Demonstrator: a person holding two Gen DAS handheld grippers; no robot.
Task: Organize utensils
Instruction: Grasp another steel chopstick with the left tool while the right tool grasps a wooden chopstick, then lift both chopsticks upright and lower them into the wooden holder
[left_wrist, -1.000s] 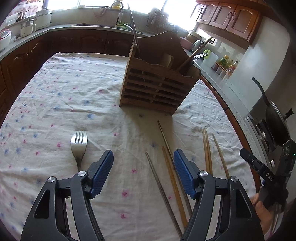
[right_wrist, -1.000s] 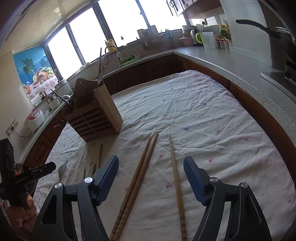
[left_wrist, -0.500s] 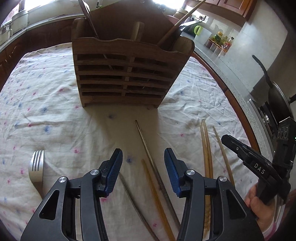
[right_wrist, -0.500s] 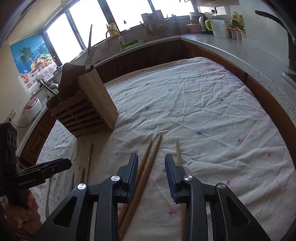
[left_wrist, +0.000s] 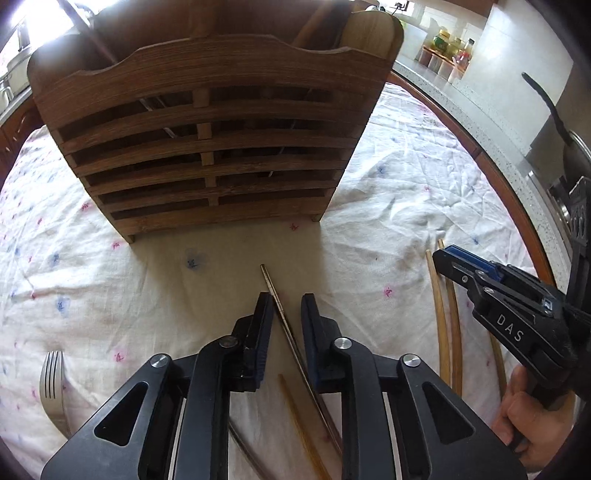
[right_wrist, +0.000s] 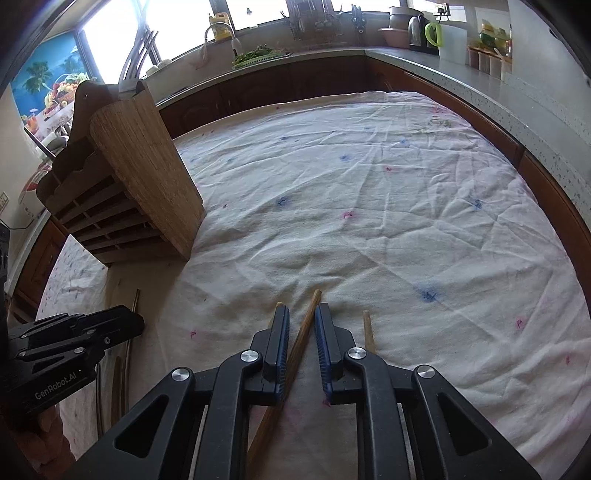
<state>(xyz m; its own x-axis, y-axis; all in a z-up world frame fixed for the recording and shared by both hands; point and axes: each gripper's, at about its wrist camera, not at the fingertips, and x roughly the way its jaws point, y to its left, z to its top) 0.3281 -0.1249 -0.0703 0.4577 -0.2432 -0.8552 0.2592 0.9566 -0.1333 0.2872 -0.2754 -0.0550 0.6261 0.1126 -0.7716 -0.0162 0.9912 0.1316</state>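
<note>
My left gripper has its jaws nearly closed around a metal chopstick lying on the cloth, just in front of the wooden utensil holder. A small gap still shows at each pad. My right gripper has its jaws nearly closed around a wooden chopstick, with narrow gaps. Another wooden chopstick lies just right of it, and one tip sits behind the left finger. A fork lies at the left. Forks stand in the holder.
A flowered cloth covers the table. More chopsticks lie to the right in the left wrist view, beside the right gripper. A wooden chopstick lies under my left gripper. Counters with jars ring the table.
Both grippers moved forward and down toward the cloth. Both jaws narrowed from wide open to almost closed, the left around the metal chopstick, the right around a wooden one.
</note>
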